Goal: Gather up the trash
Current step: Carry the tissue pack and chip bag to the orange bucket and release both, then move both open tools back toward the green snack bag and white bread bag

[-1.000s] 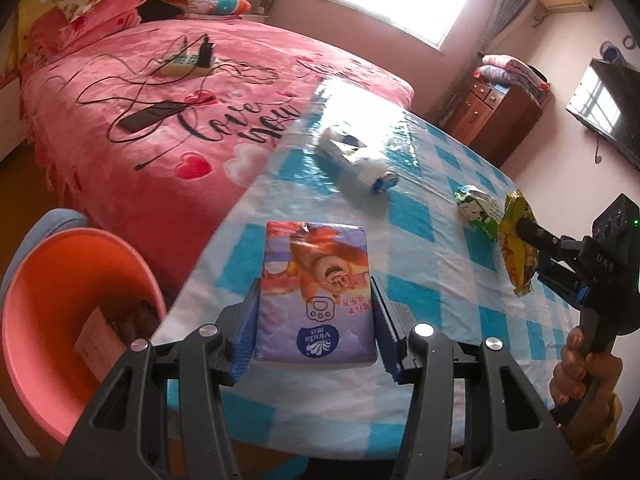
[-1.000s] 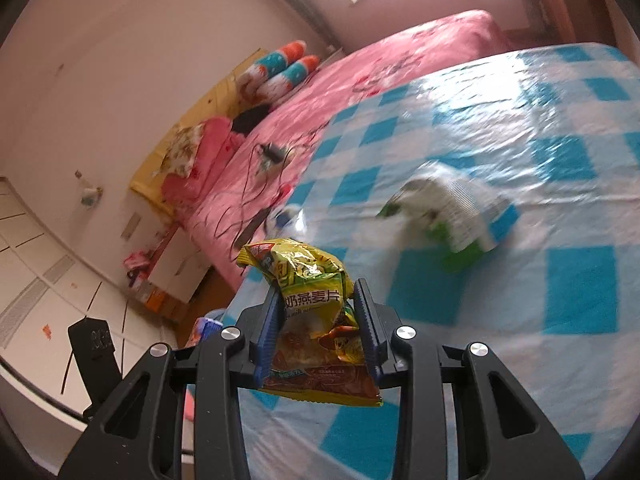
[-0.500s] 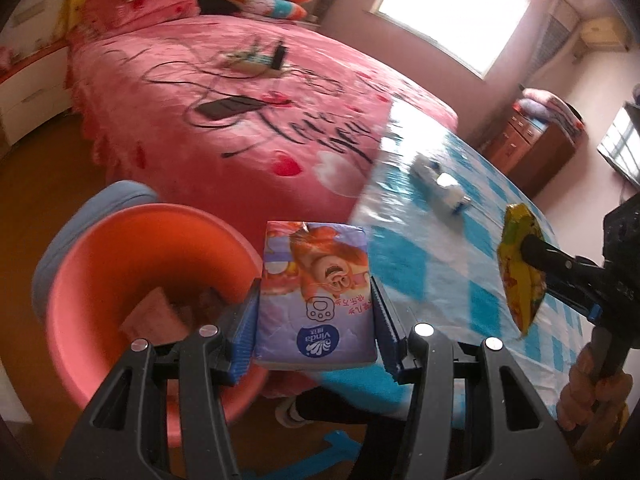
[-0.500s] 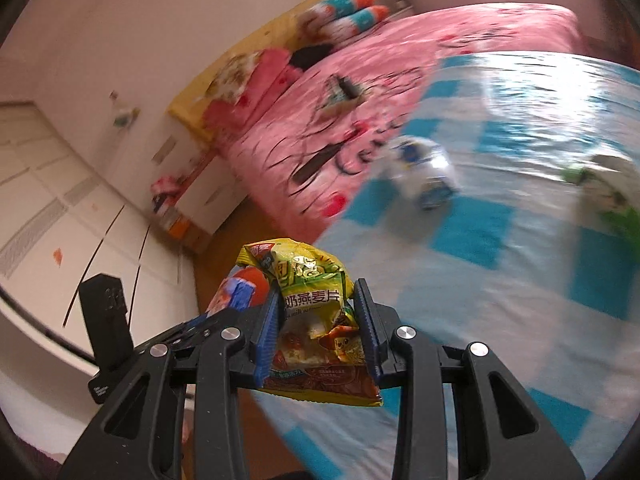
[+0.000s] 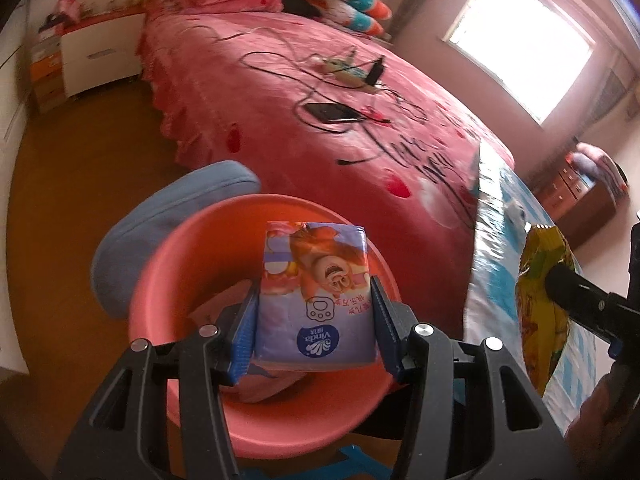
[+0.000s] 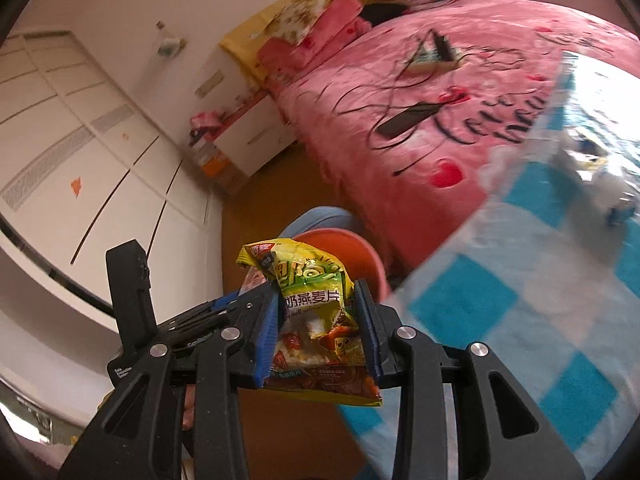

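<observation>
In my left wrist view, low centre, my left gripper (image 5: 314,322) has its blue pads pressed on both sides of a purple tissue pack (image 5: 316,296), jaws partly open around its width. The pack hangs directly over the orange basin (image 5: 168,280), which fills the lower middle of the frame and already holds some scraps. At the right edge, my right gripper (image 6: 318,322) shows as a black arm pinching a yellow snack bag (image 6: 316,312); in its own view the jaws sit narrow, clamped on that bag at lower centre, with the basin's rim just behind it. Right of that lies the blue-checked table (image 6: 520,320). Beyond spreads the pink bed (image 5: 320,128), carrying a phone (image 5: 332,112) and cables.
</observation>
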`<state>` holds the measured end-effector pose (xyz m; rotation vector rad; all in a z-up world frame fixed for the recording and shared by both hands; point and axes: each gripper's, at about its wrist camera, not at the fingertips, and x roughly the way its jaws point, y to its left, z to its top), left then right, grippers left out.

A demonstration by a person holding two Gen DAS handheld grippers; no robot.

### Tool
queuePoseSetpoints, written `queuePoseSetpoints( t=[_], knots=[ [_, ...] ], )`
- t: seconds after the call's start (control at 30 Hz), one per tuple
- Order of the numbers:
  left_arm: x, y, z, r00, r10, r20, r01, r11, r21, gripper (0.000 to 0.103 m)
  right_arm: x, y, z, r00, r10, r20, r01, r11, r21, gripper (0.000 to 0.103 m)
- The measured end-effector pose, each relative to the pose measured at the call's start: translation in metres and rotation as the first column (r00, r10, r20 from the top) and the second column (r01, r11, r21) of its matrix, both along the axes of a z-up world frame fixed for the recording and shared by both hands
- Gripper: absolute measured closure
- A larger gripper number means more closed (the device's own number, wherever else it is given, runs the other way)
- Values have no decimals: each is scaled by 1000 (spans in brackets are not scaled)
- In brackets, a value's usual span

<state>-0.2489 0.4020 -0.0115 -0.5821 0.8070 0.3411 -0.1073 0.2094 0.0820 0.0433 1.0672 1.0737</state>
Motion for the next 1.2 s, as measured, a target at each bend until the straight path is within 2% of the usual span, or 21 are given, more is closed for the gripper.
queuePoseSetpoints(
  t=[0.13, 0.17, 0.2, 0.23, 0.27, 0.37, 0.53, 0.7, 0.87, 1.0, 1.13, 1.2],
  knots=[
    [-6, 10, -7, 999, 33, -13, -33, 999, -5, 50, -7, 27, -6, 999, 52, -1, -52, 998, -17, 62],
    [-7, 13, -9, 999, 40, -21, -40, 999, -7, 50, -7, 32, -8, 998, 60, 5, -60, 998, -26, 51],
    [-7, 15, -11, 999, 45, -29, -45, 999, -7, 44, -9, 37, -11, 998, 59, 23, -58, 997, -44, 41],
    [-7, 17, -14, 998, 50, -39, -50, 999, -6, 38, -10, 38, -12, 998, 55, 32, -53, 997, -53, 25],
    [-7, 19, -16, 997, 61, -49, -61, 998, 0, 28, -12, 38, -13, 998, 54, 37, -52, 997, -55, 22],
    [-9, 20, -20, 996, 70, -63, -70, 998, 7, 25, -14, 31, -16, 998, 35, 55, -32, 998, -63, 17],
    [-8, 14, -20, 997, 61, -55, -60, 998, 26, 22, -15, 4, -7, 985, -28, 171, 44, 995, -88, 12],
    [-6, 1, -15, 999, 31, -23, -29, 996, 85, 20, -15, -20, -1, 974, -64, 216, 83, 993, -81, 12],
    [-10, -14, -2, 997, -13, 76, 1, 989, 146, 19, -16, -44, 2, 965, -90, 248, 107, 993, -58, 12],
    [-11, -23, 7, 991, -16, 131, -2, 990, 141, 19, -20, -60, 6, 952, -110, 285, 125, 991, -36, 12],
    [-7, -32, 14, 990, -41, 132, 22, 990, 137, 20, -27, -74, 7, 931, -126, 343, 143, 989, -25, 10],
    [-5, -40, 19, 991, -51, 125, 31, 987, 160, 20, -30, -80, 9, 920, -137, 367, 153, 988, -15, 9]
  ],
)
